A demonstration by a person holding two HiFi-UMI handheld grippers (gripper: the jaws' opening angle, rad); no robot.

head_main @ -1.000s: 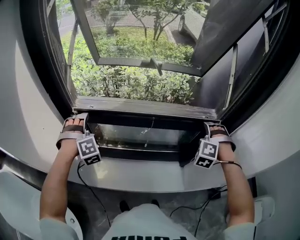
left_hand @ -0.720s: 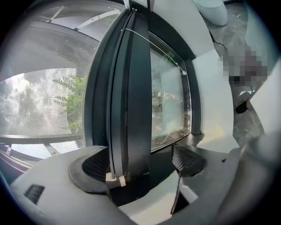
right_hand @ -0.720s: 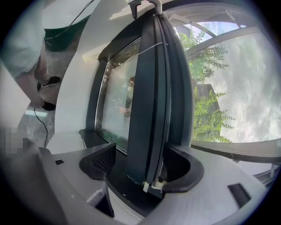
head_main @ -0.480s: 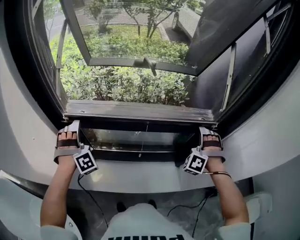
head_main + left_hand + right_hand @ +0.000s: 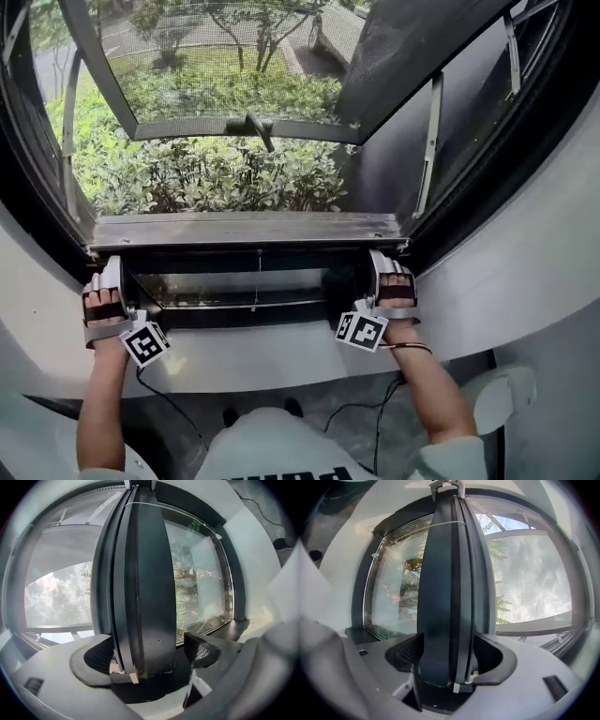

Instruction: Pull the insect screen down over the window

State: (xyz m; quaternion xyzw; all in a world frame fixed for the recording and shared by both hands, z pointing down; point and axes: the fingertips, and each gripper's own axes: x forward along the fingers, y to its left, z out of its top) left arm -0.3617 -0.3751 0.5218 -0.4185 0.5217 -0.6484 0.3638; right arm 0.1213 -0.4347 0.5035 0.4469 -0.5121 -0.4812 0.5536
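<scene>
One window (image 5: 487,159) fills the head view, its outer sash (image 5: 244,127) swung open over shrubs (image 5: 206,178). The insect screen (image 5: 56,597) shows in both gripper views as fine mesh spread on the upper side of its pull bar (image 5: 244,230), so the opening above the bar appears covered already. The pull bar lies level across the full width of the frame, low in the opening and just above the fixed lower pane (image 5: 244,286); whether it is seated on the frame beneath cannot be told. By this reading the pull is nearly or wholly complete, and what may be left is a last short travel, a check that the bar sits home, and letting go. The right tongs (image 5: 384,262) hold the bar's right end, both jaws pressed against its faces. The left tongs (image 5: 105,270) straddle the left end more loosely: one jaw lies against the bar, the other stands just off it, so they are parted rather than clenched. Each carries a marker cube (image 5: 361,330) nearest the person.
</scene>
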